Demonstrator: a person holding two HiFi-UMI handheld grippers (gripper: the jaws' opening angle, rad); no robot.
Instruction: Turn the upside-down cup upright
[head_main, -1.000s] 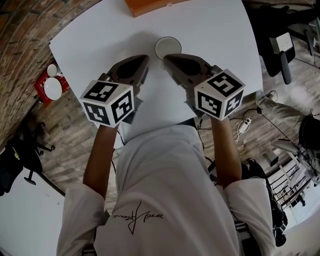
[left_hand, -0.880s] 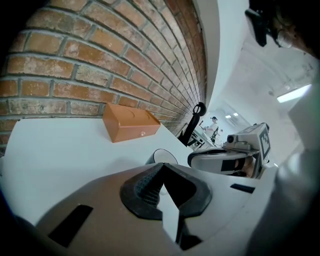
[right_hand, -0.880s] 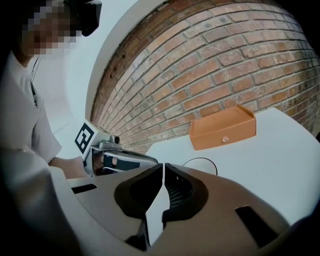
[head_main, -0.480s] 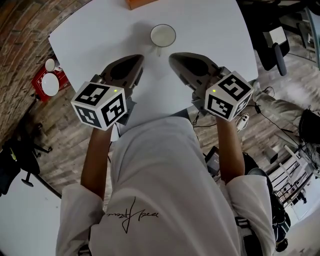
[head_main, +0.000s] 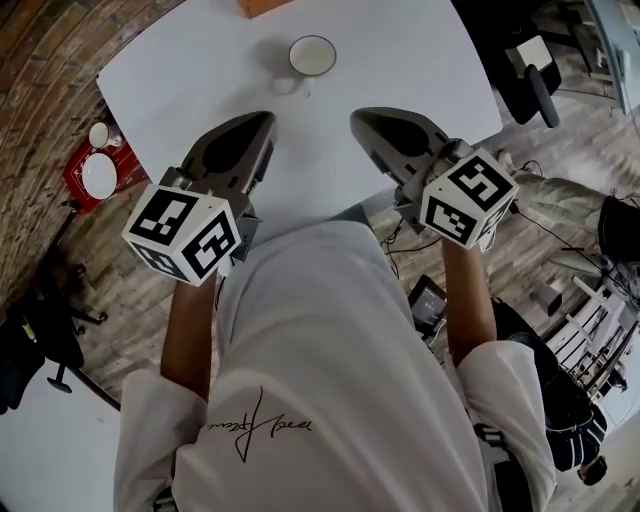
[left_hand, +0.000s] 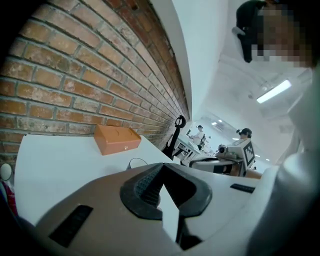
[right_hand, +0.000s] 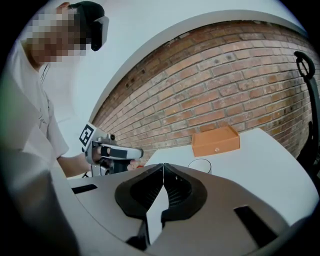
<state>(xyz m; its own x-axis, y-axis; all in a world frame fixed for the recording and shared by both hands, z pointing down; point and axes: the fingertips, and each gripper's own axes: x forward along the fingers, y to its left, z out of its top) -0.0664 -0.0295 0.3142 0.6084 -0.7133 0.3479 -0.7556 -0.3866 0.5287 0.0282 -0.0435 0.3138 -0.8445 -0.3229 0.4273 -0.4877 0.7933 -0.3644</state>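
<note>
1. Head view: against the pictures from a second and half a second ago, both tools are pulling back toward the person. The cup (head_main: 312, 56), which was sitting right at their tips, is now standing well apart from them, toward 12 o'clock on the white worktop (head_main: 420, 60).
   - The cup is showing a dark rim and a pale open mouth facing up, so I judge the turning-upright to be done and this to be the retreat.
   - The left hand-held gripper (head_main: 264, 122) is hovering at about 7 o'clock from the cup and the right hand-held gripper (head_main: 359, 117) at about 5 o'clock. Neither is touching it.
   - An orange box (head_main: 262, 5) is lying at the far edge, at 11 o'clock from the cup.
2. Left gripper view: the left hand-held gripper (left_hand: 161, 166) is keeping its jaws pressed together, with nothing between them.
   - Only the cup's (left_hand: 135, 161) rim is peeking over the tool's body, at 10 o'clock from the jaw tips and clear of them.
   - The orange box (left_hand: 117, 139) is sitting beyond it, and the right hand-held gripper (left_hand: 235, 149) is showing at 3 o'clock.
3. Right gripper view: the right hand-held gripper (right_hand: 163, 166) is likewise holding its jaws fully closed and carrying nothing.
   - The cup (right_hand: 200, 165) is standing at 3 o'clock from the tips, untouched, with the orange box (right_hand: 216, 140) behind it.
   - The left hand-held gripper (right_hand: 112, 152) is appearing at 9 o'clock.
</note>
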